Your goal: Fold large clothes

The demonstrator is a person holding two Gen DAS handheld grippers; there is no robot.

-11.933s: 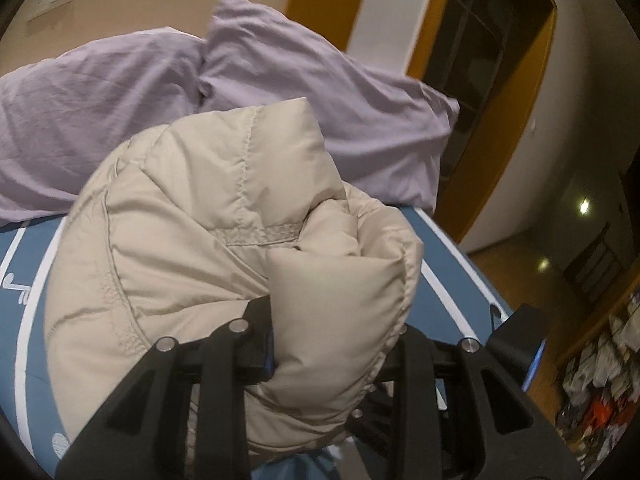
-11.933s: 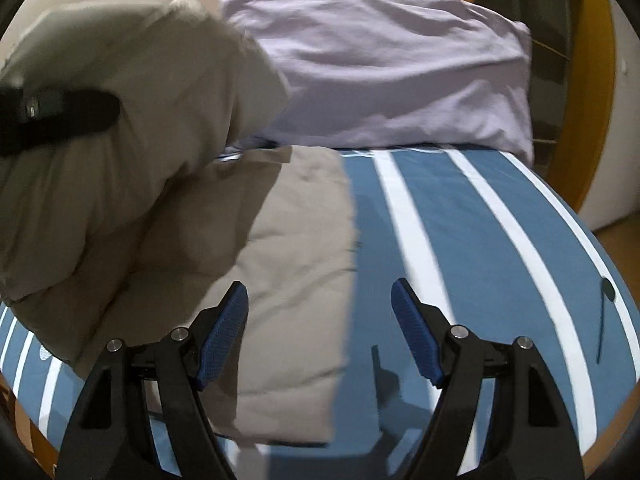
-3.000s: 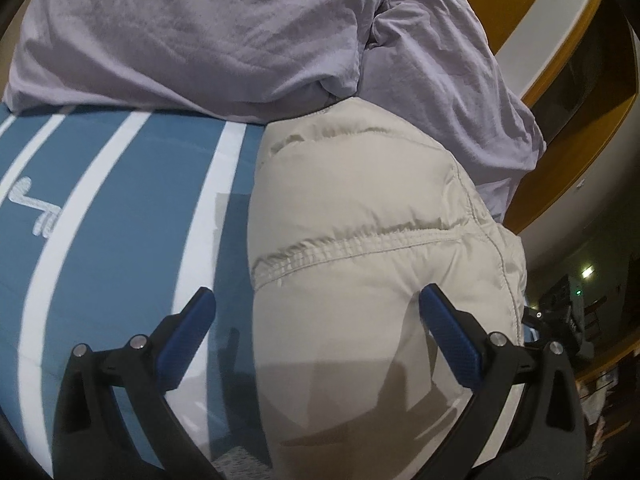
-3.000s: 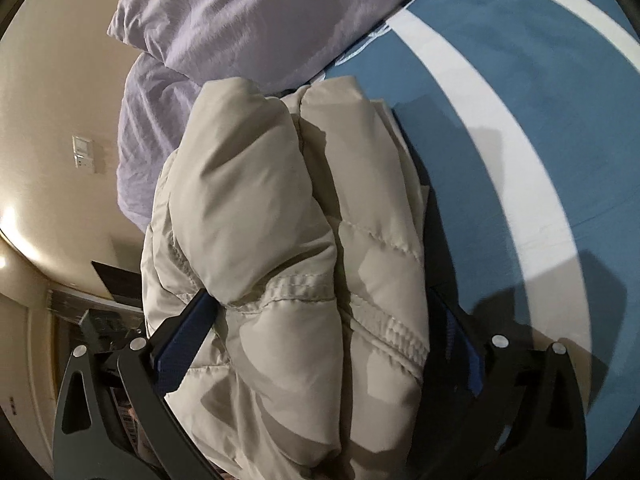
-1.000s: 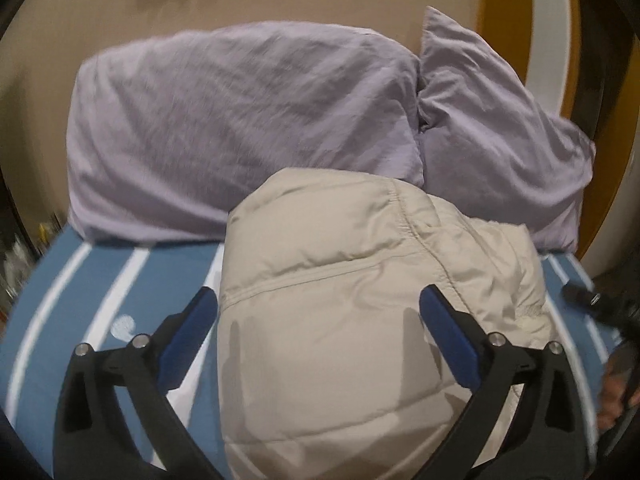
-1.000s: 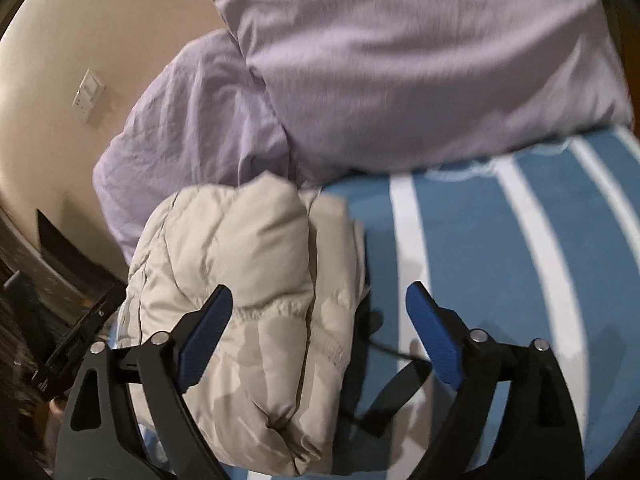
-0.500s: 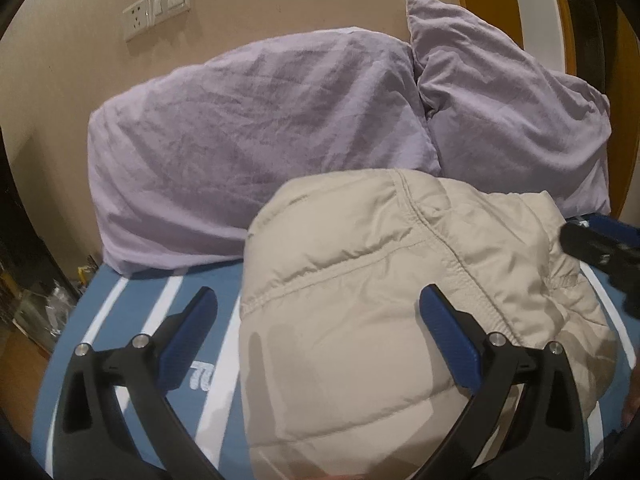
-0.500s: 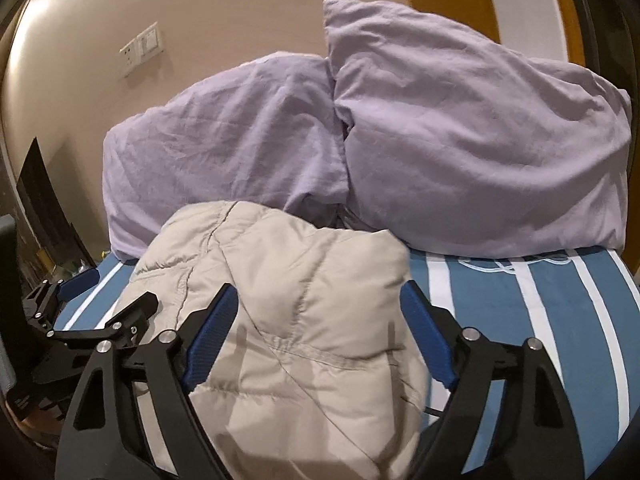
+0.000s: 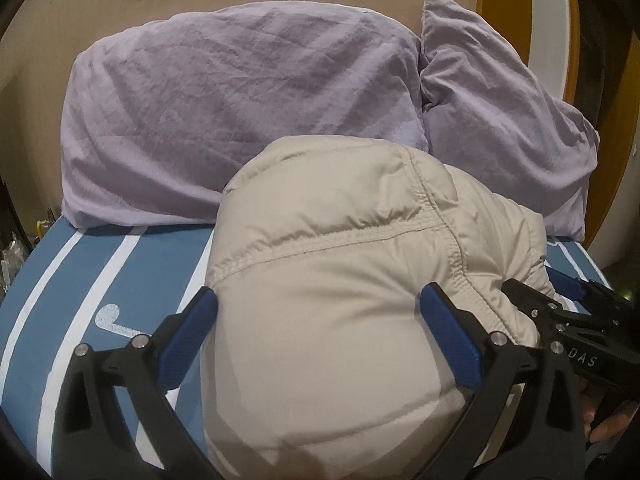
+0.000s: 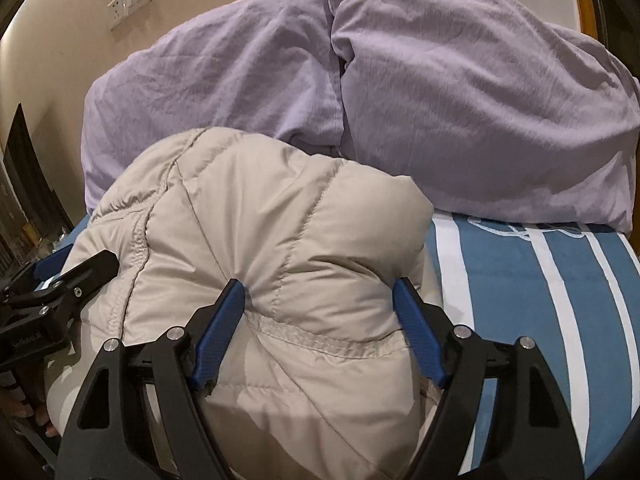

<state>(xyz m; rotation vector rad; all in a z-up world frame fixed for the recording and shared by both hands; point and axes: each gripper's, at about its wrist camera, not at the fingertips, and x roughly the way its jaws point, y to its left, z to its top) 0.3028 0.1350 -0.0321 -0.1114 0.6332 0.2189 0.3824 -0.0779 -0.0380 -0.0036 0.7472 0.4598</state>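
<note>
A beige puffer jacket (image 9: 340, 280) lies folded into a thick bundle on the blue striped bed (image 9: 80, 280), against the pillows. My left gripper (image 9: 320, 332) is open, its blue pads on either side of the bundle's near end. My right gripper (image 10: 320, 316) is narrower and its pads press into the jacket (image 10: 280, 240) from both sides, puckering the fabric. Each gripper shows in the other's view, the right one (image 9: 568, 320) at the jacket's right side and the left one (image 10: 60, 280) at its left side.
Two lilac pillows (image 9: 240, 112) (image 10: 480, 100) lean against the beige wall behind the jacket. Wall sockets (image 10: 130, 0) sit above them. The bed's blue and white striped cover (image 10: 540, 300) extends to the right. Dark furniture stands at the left edge (image 10: 24, 200).
Both grippers have moved in closer to the jacket. The right gripper's jaws have narrowed onto the bundle and now pinch it. The left jaws stay wide.
</note>
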